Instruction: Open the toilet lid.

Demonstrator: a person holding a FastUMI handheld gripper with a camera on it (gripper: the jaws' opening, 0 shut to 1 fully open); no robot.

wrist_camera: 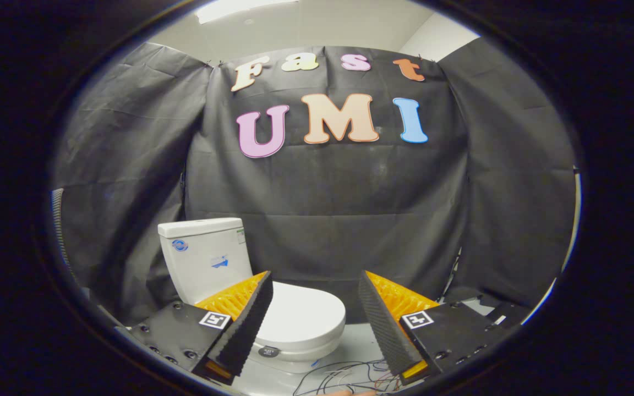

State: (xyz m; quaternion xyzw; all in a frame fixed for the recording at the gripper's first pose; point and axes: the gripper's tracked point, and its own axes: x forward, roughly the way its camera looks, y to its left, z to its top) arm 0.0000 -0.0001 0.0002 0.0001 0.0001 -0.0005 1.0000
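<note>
We see the gripper (315, 281) with its fingers spread wide apart, holding nothing; the toilet (207, 258) stands just beyond them against the black cloth wall (350, 192); its lid (303, 316) lies closed, partly behind the left finger (248, 319); loose wires (344, 374) trail on the floor below.

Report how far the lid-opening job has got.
Nothing looks done: the toilet lid lies flat and closed on the bowl, in front of the tank. In hand: the gripper is open, its fingers apart and holding nothing, with the lid ahead of and between them. Left: reaching the lid's front edge and lifting it up.
</note>
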